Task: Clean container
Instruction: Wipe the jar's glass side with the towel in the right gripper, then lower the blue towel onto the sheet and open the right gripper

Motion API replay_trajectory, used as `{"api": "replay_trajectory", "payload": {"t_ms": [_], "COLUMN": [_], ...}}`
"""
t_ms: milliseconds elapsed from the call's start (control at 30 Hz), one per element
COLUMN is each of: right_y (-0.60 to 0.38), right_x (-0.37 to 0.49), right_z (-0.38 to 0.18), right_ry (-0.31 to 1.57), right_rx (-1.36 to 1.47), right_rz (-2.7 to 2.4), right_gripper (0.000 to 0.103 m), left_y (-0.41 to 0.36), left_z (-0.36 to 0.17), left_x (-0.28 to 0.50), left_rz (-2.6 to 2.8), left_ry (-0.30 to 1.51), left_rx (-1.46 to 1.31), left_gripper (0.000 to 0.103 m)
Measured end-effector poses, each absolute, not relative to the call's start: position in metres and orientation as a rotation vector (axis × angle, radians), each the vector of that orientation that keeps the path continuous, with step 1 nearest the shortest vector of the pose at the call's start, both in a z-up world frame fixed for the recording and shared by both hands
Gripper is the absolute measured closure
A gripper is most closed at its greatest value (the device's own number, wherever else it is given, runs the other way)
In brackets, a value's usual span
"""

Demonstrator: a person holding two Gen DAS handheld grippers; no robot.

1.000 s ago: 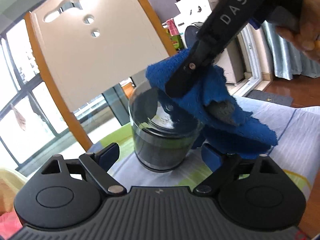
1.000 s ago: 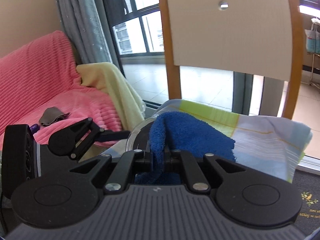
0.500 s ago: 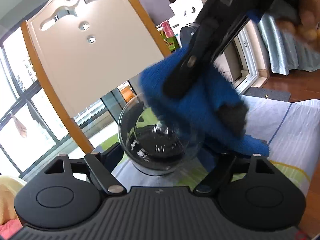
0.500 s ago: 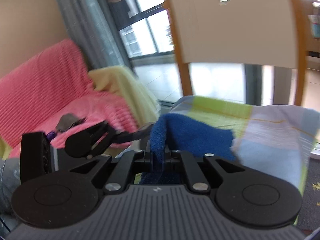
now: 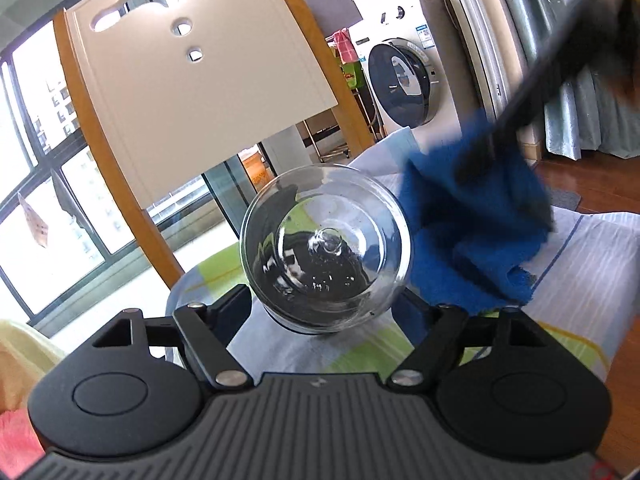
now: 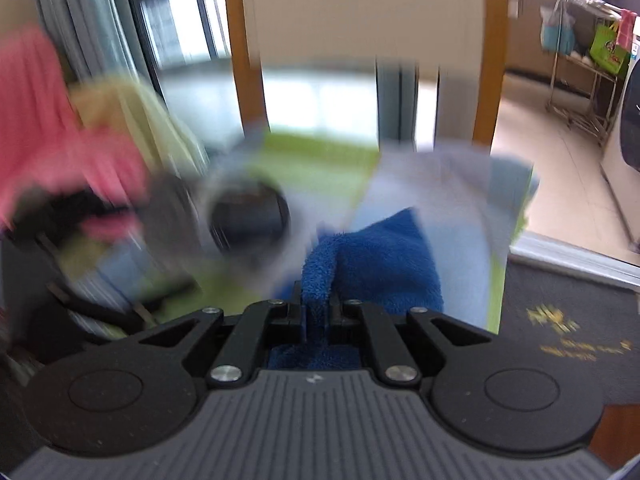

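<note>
A clear glass jar (image 5: 325, 248) is tilted with its mouth toward the left wrist camera. My left gripper (image 5: 326, 308) is shut on the jar, one finger on each side of its base end. My right gripper (image 6: 317, 312) is shut on a blue cloth (image 6: 372, 264). In the left wrist view the blue cloth (image 5: 476, 236) hangs just right of the jar's rim, outside it, with the right gripper's arm (image 5: 532, 92) above it. The jar (image 6: 244, 216) is blurred in the right wrist view, left of the cloth.
A chair seat with a green, blue and white checked cover (image 5: 580, 288) lies under the jar. The chair's cream backrest (image 5: 192, 80) with orange frame stands behind. A washing machine (image 5: 404, 80) is at the back right. A pink sofa cover (image 6: 60, 120) lies left.
The right gripper has pulled the blue cloth out of the jar and away to the right. The left gripper has tipped the jar's mouth toward its camera.
</note>
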State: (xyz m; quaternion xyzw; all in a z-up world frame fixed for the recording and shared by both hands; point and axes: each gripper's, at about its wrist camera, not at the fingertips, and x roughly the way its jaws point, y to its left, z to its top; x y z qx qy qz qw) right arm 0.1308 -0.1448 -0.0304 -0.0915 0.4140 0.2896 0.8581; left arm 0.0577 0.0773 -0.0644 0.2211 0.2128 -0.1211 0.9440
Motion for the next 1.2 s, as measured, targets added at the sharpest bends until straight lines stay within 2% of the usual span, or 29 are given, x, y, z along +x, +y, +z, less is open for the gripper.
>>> {"api": "replay_trajectory", "payload": {"t_ms": [167, 233, 267, 367, 500, 600, 633, 767, 933, 1200], "right_y": [-0.128, -0.132, -0.135, -0.15, -0.172, -0.179, -0.177, -0.167, -0.165, -0.187], "right_x": [0.129, 0.127, 0.126, 0.118, 0.103, 0.111, 0.115, 0.122, 0.113, 0.104], "right_z": [-0.05, -0.044, -0.039, -0.025, -0.011, -0.028, -0.037, -0.063, -0.045, -0.027], "right_ry": [0.917, 0.942, 0.955, 0.947, 0.841, 0.852, 0.872, 0.936, 0.928, 0.884], "right_rx": [-0.232, -0.216, -0.196, -0.119, 0.028, 0.142, 0.154, 0.171, 0.097, 0.187], "right_rz": [0.573, 0.582, 0.595, 0.618, 0.618, 0.604, 0.601, 0.597, 0.594, 0.595], "right_gripper": [0.09, 0.081, 0.08, 0.079, 0.079, 0.093, 0.093, 0.09, 0.088, 0.087], "left_y": [0.08, 0.082, 0.083, 0.085, 0.087, 0.086, 0.085, 0.084, 0.09, 0.089], "left_z": [-0.066, -0.066, -0.066, -0.065, -0.064, -0.064, -0.065, -0.067, -0.068, -0.066], "left_x": [0.056, 0.055, 0.055, 0.055, 0.054, 0.056, 0.056, 0.059, 0.06, 0.056], "left_rz": [-0.25, -0.264, -0.271, -0.291, -0.289, -0.275, -0.269, -0.252, -0.26, -0.284], "left_ry": [0.464, 0.483, 0.491, 0.517, 0.546, 0.561, 0.568, 0.602, 0.665, 0.722], "left_rx": [0.432, 0.417, 0.408, 0.372, 0.343, 0.34, 0.341, 0.336, 0.275, 0.23], "left_gripper": [0.022, 0.022, 0.022, 0.02, 0.02, 0.02, 0.02, 0.02, 0.017, 0.015]}}
